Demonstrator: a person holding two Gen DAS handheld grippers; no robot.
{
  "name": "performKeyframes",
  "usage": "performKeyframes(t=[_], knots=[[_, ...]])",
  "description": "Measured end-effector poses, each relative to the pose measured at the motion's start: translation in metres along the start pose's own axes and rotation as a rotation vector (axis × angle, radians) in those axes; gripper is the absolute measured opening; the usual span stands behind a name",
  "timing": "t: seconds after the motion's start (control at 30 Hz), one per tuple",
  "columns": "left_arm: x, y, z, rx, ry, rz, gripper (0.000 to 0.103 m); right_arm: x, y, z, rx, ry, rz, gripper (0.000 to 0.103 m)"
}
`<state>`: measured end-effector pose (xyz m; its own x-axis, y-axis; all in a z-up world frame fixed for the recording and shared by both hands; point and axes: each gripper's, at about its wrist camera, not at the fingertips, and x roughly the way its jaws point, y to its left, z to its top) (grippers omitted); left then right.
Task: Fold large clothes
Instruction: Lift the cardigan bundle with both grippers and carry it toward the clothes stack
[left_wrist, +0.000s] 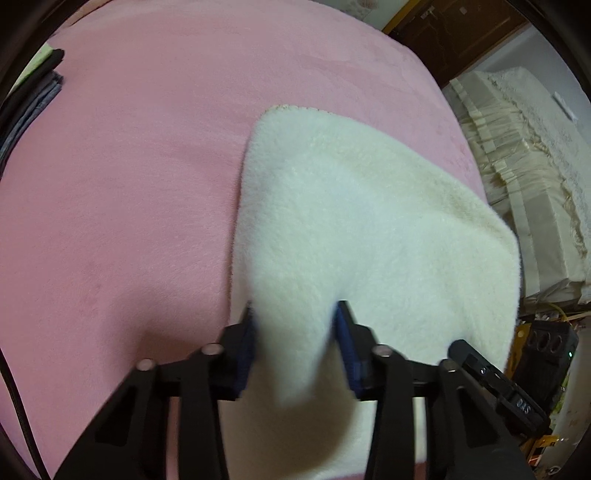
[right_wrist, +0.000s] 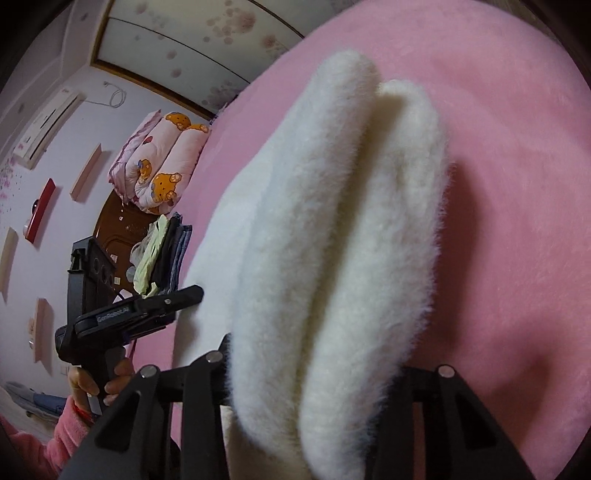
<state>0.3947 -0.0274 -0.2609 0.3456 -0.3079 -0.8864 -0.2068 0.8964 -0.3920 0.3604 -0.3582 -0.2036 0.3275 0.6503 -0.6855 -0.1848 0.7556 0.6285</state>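
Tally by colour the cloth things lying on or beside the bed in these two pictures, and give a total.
White: 1, the fluffy white fleece garment.
Pink: 2, the pink plush bed cover and the rolled pink bear-print quilt.
Grey and dark: 1, the stack of folded grey and dark clothes.
Total: 4.

- Soft, even indoor light, slightly dim, with a pinkish cast.
- Soft shadows fall on the pink bed cover (right_wrist: 517, 221) (darkest beside the white fleece (right_wrist: 332, 240)).
- Fleece nearest the lens is blurred.
- Heavy fisheye bending, black vignette corners.
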Motion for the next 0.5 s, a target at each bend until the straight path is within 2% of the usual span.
performKeyframes(t=[0.17, 0.3, 0.4, 0.43, 0.5], knots=[[-0.011, 0.018, -0.002, -0.030, -0.004, -0.063, 0.029, -0.019, 0.045, -0.006, -0.099, -0.069, -0.038, 0.038], [-0.006, 0.044, -0.002, -0.111, 0.026, -0.139, 0.031, -0.020, 0.067, -0.009, -0.128, -0.058, -0.070, 0.038], [-0.006, 0.049, 0.000, -0.091, 0.052, -0.148, 0.032, -0.014, 0.067, -0.008, -0.123, -0.050, -0.097, 0.038], [-0.006, 0.048, 0.003, -0.070, 0.052, -0.141, 0.035, -0.010, 0.068, -0.005, -0.110, -0.046, -0.101, 0.038], [0.004, 0.047, 0.007, -0.037, 0.092, -0.122, 0.059, -0.006, 0.061, -0.002, -0.088, -0.034, -0.110, 0.038]])
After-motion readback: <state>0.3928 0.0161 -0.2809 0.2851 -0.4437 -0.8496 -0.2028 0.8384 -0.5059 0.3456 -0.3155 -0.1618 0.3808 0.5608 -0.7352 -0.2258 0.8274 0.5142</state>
